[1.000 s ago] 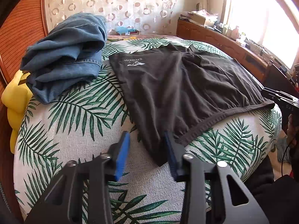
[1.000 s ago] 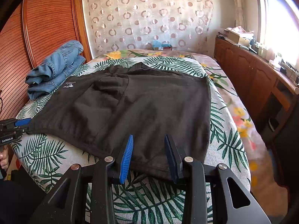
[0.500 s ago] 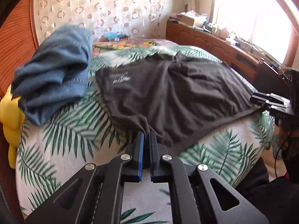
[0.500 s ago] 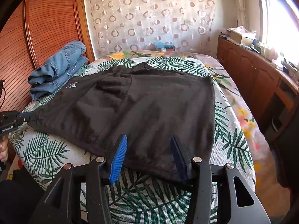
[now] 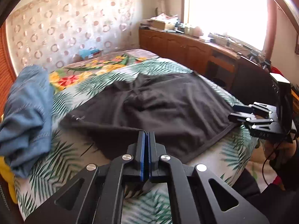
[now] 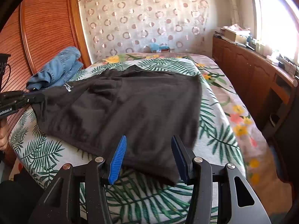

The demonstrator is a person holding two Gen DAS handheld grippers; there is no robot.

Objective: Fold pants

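Dark pants (image 5: 168, 108) lie spread on the leaf-print bed (image 5: 61, 155). My left gripper (image 5: 146, 136) is shut on their near left corner, and the cloth rises from the bed to the blue pads. In the right wrist view the same corner of the pants (image 6: 134, 108) hangs pulled up at the left gripper (image 6: 40, 96). My right gripper (image 6: 148, 143) stands open over the pants' near right corner, with the hem lying between its fingers and the pads apart from it. The left wrist view shows the right gripper (image 5: 233, 112) at the pants' right edge.
Folded blue jeans (image 5: 26, 115) (image 6: 56, 71) sit at the bed's left side, over something yellow (image 5: 7, 177). A wooden sideboard (image 6: 252, 71) with clutter runs under the window on the right. A slatted wooden wardrobe (image 6: 46, 28) stands on the left.
My left gripper shut on the pants' corner, then lifted and carried it toward the middle. The right gripper's fingers spread wider over the hem and stayed in place.
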